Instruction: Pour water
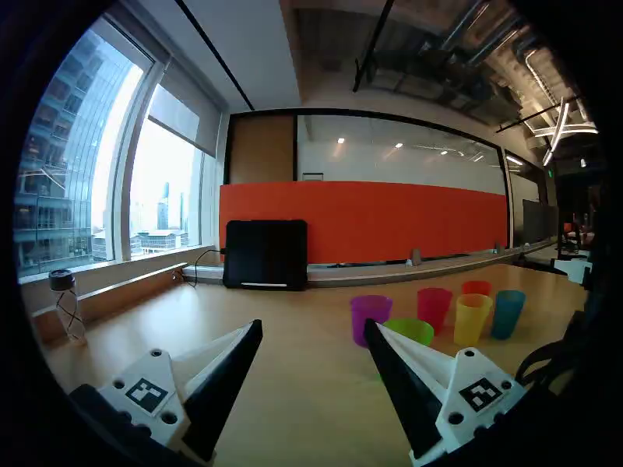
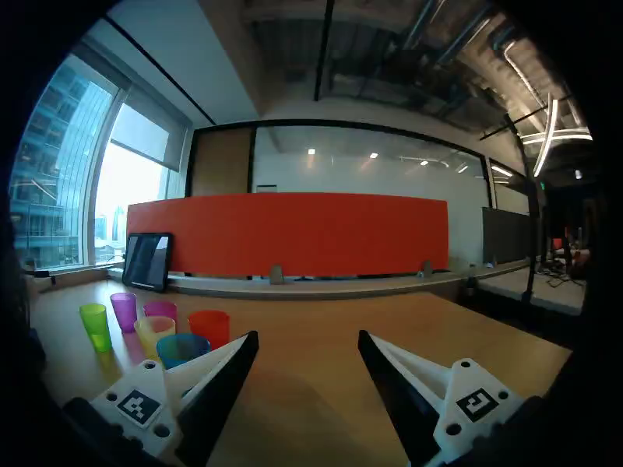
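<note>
On the worktop (image 1: 311,405), the plastic cups (image 1: 434,307) stand ahead-right of my left gripper (image 1: 311,323) and ahead-left of my right gripper (image 2: 307,335), between the two. Both grippers are spread wide, holding nothing; neither is clearly nearer.

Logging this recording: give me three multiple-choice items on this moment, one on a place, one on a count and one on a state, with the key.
1. Where does the clear bottle stand?
A. among the cups
B. beside the window, apart from the cups
C. in front of the black screen

2. How many coloured plastic cups stand on the table?
A. four
B. six
C. eight

3. What state is the right gripper in?
A. shut on a cup
B. shut, empty
C. open, empty

Key: 1 B, it stands alone at the table's window side. 2 B, six different colours count out in both views. 3 C, its fingers are spread with bare table between them.
</note>
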The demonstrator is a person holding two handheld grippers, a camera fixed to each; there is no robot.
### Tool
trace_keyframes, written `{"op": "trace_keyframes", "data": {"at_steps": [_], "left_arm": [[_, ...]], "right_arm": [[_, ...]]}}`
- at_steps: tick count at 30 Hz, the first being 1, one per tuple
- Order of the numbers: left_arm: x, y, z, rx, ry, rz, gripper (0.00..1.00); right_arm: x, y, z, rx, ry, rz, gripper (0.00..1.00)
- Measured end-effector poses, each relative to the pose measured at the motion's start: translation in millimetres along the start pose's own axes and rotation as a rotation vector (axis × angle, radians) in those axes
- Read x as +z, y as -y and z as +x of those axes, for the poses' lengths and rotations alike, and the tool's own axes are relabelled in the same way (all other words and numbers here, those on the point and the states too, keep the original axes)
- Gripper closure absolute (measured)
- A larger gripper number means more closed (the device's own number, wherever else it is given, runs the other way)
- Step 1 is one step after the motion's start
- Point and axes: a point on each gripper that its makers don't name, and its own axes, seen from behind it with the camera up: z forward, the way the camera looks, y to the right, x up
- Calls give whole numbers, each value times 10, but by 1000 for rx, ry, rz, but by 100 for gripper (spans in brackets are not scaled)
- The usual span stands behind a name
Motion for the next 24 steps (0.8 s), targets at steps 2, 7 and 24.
{"op": "trace_keyframes", "data": {"at_steps": [2,7,24], "left_arm": [[1,0,0,0,0,0,3],[-2,-1,0,0,0,0,3],[-7,-2,4,0,0,0,3]], "right_arm": [[-4,4,4,0,0,1,1],[-8,1,4,1,0,4,1],[1,-11,-6,1,2,5,1]]}}
